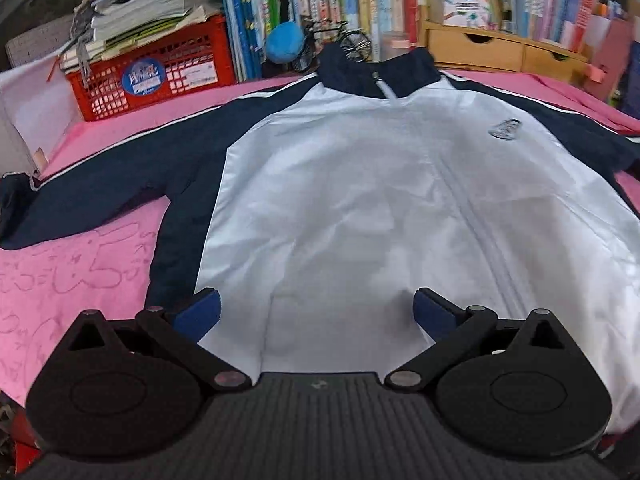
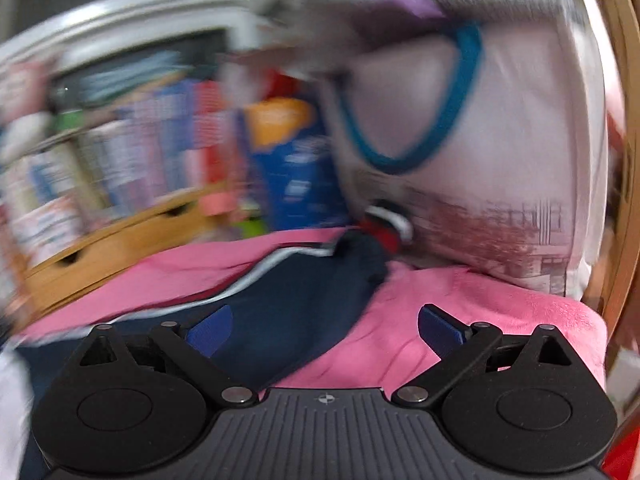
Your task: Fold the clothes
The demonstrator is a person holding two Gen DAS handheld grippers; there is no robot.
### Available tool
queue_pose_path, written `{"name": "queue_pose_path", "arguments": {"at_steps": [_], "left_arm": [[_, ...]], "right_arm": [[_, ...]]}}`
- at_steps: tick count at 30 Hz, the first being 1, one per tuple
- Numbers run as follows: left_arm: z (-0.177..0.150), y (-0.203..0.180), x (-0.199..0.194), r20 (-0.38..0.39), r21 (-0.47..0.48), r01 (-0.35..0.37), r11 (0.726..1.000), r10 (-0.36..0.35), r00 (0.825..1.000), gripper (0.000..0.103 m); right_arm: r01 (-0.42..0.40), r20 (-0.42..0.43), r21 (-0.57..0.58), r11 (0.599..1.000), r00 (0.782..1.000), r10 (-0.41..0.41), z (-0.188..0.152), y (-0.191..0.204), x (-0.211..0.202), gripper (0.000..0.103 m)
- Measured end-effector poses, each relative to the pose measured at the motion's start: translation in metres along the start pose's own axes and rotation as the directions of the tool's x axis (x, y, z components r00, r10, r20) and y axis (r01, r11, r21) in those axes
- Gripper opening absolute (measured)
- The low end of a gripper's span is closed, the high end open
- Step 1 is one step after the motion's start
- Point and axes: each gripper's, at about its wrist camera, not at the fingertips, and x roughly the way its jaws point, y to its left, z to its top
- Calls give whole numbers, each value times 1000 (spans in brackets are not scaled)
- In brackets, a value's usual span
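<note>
A white zip jacket [image 1: 360, 184] with navy collar and sleeves lies flat, front up, on a pink blanket [image 1: 72, 280]. Its left sleeve [image 1: 100, 192] stretches out to the left. My left gripper [image 1: 316, 312] is open and empty, just above the jacket's bottom hem. In the blurred right wrist view the other navy sleeve [image 2: 304, 292] with a white stripe lies on the pink blanket [image 2: 480, 312]. My right gripper [image 2: 324, 328] is open and empty above that sleeve's lower part.
A red crate [image 1: 160, 76] stacked with papers stands at the back left. Books [image 1: 360, 0] and a wooden drawer unit [image 1: 500, 48] line the back. A white bag with a blue strap [image 2: 460, 120] stands close on the right of the sleeve's cuff.
</note>
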Motion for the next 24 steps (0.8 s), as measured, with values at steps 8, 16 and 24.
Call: {"name": "queue_pose_path", "arguments": {"at_steps": [8, 16, 24], "left_arm": [[13, 27, 7, 35, -49, -17, 999, 19, 999, 103], [6, 66, 25, 10, -151, -31, 988, 33, 999, 103], [-16, 87, 10, 51, -184, 37, 982, -28, 998, 103]], "right_arm": [[137, -125, 47, 989, 984, -130, 18, 0, 93, 15], [-156, 11, -202, 967, 987, 161, 28, 134, 13, 6], [-609, -218, -637, 473, 731, 647, -97, 385, -107, 6]]}}
